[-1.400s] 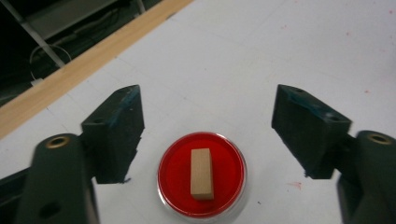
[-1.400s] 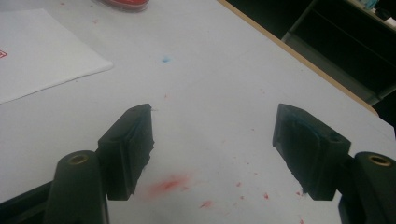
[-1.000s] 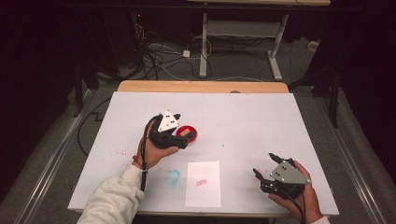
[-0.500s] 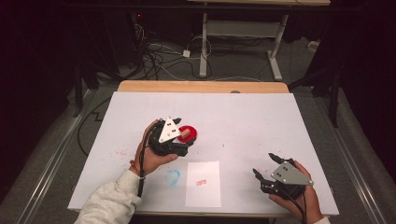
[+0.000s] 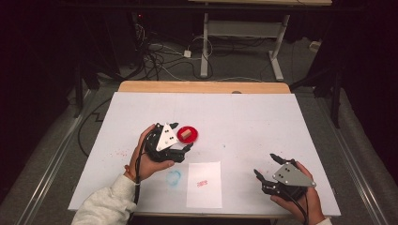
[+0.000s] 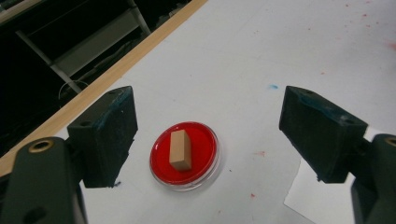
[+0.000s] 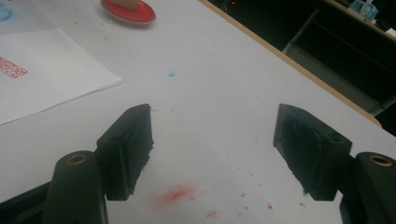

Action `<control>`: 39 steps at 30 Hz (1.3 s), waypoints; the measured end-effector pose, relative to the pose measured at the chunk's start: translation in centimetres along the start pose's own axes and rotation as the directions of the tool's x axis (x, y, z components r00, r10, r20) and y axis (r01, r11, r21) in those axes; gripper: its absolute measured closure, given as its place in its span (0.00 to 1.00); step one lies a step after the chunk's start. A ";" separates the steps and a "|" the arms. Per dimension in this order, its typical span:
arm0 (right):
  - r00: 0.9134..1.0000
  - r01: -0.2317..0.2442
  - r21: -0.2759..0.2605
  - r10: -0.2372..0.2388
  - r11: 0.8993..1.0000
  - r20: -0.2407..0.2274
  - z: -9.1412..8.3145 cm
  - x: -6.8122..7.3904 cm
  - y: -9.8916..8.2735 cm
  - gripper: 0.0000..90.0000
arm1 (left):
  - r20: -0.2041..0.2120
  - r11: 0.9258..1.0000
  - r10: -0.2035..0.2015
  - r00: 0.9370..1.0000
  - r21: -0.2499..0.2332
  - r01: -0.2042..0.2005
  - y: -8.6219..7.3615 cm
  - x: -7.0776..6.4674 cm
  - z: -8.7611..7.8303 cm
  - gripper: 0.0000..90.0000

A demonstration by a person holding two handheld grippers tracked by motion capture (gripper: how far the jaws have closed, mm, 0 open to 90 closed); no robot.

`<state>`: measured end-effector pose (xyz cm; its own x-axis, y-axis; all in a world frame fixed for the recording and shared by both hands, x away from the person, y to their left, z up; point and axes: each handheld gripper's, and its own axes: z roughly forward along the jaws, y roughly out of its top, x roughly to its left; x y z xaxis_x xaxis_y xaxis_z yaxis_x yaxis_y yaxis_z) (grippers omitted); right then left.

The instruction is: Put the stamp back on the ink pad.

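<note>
A small wooden block (image 5: 184, 134) stands in a round red dish (image 5: 192, 136) left of the table's middle. My left gripper (image 5: 180, 137) is held just on the near side of the dish, open, with nothing in it. In the left gripper view the dish (image 6: 205, 144) and block (image 6: 180, 149) lie on the table ahead, between the spread jaws of that gripper (image 6: 211, 121). My right gripper (image 5: 265, 164) hovers open and empty near the front right, and its own view (image 7: 215, 135) looks over bare table toward the dish (image 7: 127, 10).
A white paper sheet (image 5: 204, 184) with a red stamp print (image 5: 202, 183) lies near the front edge, also seen as a sheet (image 7: 42, 70) in the right gripper view. A blue smudge (image 5: 173, 177) marks the table beside it. Red flecks dot the surface.
My left gripper has drawn back a little toward the left, off the dish, so the wooden block now shows in it. The right gripper has stayed put.
</note>
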<state>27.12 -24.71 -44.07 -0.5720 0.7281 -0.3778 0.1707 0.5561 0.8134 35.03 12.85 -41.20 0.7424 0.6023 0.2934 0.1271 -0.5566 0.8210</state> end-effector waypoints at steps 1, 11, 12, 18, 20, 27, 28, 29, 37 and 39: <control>1.000 -0.001 -0.001 0.001 1.000 0.001 0.0 0.0 0.0 0.32 | -0.004 1.000 0.003 1.000 0.004 -0.003 -0.1 -0.1 -0.1 0.21; 1.000 -0.002 -0.020 0.002 1.000 0.007 -0.2 0.0 0.1 0.32 | -0.030 0.999 0.039 0.999 -0.004 -0.039 -1.0 -0.9 -1.4 0.20; 1.000 -0.002 -0.022 0.002 1.000 0.008 -0.3 0.0 0.2 0.32 | -0.031 0.999 0.037 0.999 -0.011 -0.038 -1.1 -0.9 -1.6 0.20; 1.000 0.001 -0.020 -0.001 1.000 0.005 -0.3 0.1 0.2 0.32 | -0.060 0.999 0.036 0.998 -0.014 -0.037 -2.0 -1.1 -2.3 0.20; 1.000 0.000 -0.019 0.000 1.000 0.005 -0.3 0.1 0.2 0.32 | -0.061 0.999 0.035 0.998 -0.015 -0.036 -2.3 -1.1 -2.5 0.20; 1.000 -0.001 -0.015 0.002 1.000 0.006 -0.3 0.1 0.1 0.32 | -0.079 0.999 0.048 0.996 -0.004 -0.048 -3.4 -1.3 -3.5 0.20; 1.000 -0.002 -0.014 0.002 1.000 0.005 -0.3 0.1 0.1 0.32 | -0.081 0.999 0.049 0.995 -0.002 -0.050 -3.6 -1.4 -3.7 0.20; 1.000 -0.002 -0.015 0.002 1.000 0.005 -0.3 0.1 0.1 0.32 | -0.077 0.999 0.048 0.996 0.002 -0.048 -3.8 -1.3 -3.8 0.20; 1.000 -0.001 -0.007 0.001 1.000 0.005 -0.1 0.3 0.1 0.32 | -0.083 1.000 0.028 0.996 0.016 -0.027 -5.8 -1.0 -4.7 0.20; 1.000 -0.001 -0.006 0.001 1.000 0.004 -0.1 0.4 0.1 0.32 | -0.088 0.999 0.034 0.996 0.026 -0.032 -6.2 -1.0 -4.8 0.20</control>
<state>26.89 -24.41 -44.08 -0.5686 0.7300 -0.3792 0.1663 0.5534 0.8162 30.32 18.44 -44.22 0.6852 0.6315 0.3630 0.1204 -0.5897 0.7986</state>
